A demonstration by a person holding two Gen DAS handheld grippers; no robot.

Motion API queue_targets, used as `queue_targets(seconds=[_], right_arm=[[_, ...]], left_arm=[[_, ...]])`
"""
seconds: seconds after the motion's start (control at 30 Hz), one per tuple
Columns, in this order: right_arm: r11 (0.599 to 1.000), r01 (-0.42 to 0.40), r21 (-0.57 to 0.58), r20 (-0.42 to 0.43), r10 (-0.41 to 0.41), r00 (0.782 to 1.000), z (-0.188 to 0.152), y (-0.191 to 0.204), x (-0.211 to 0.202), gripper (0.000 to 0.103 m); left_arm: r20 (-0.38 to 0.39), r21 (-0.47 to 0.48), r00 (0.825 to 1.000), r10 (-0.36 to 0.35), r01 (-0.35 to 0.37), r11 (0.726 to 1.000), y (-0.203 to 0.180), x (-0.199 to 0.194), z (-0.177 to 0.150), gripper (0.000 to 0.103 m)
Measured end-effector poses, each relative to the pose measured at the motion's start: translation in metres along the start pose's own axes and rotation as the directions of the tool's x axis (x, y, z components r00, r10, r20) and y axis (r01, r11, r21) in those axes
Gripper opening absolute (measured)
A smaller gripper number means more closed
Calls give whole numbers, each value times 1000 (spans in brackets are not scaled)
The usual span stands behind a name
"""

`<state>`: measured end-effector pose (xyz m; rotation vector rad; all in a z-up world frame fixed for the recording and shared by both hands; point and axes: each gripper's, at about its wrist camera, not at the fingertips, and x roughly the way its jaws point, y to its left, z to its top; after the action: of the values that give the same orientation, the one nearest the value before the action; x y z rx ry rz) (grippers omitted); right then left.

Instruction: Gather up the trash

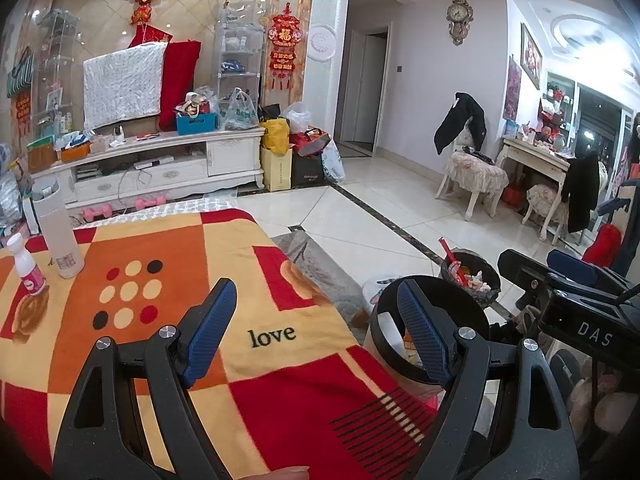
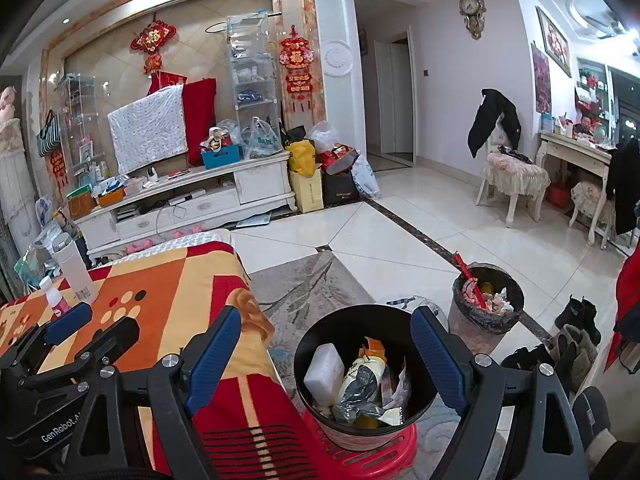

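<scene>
Right wrist view looks down past a blanket-covered table [image 2: 168, 300] on the claw's left to a black bin [image 2: 362, 376] just ahead and below, standing on a red stool [image 2: 360, 452] and already holding a white block, a crumpled dark bag and wrappers. A second, fuller trash can [image 2: 486, 308] sits on the floor beyond the right claw [image 2: 326, 364], to its right. Both claws stand wide with nothing between the pads — the left claw [image 1: 316, 336] hovers over the table's near edge, the bin's rim just under its right finger. What looks left to collect lies well ahead of the left claw, on its left: a tall white bottle [image 1: 58, 236] and, just beside it, a small pink-labelled bottle [image 1: 28, 268], both upright. I judge the left claw the better placed for these; keep it wide, reach in level so the fingers straddle one bottle without tipping the other, close on the body rather than the cap, then carry it across and let go only once it is above the bin's mouth.
</scene>
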<state>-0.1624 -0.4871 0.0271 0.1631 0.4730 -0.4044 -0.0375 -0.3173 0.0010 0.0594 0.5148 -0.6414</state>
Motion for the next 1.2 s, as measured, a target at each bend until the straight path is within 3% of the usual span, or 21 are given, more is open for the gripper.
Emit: queue_targets(seconds=[0.83, 1.2], right_arm=[[1000, -8, 13, -3, 8, 1000, 5, -1, 1, 87], [1000, 4, 28, -43, -2, 999, -1, -6, 9, 89]], left_arm=[[-23, -16, 1000, -18, 18, 1000, 2, 2, 3, 82], [-53, -32, 998, -27, 25, 999, 3, 10, -2, 82]])
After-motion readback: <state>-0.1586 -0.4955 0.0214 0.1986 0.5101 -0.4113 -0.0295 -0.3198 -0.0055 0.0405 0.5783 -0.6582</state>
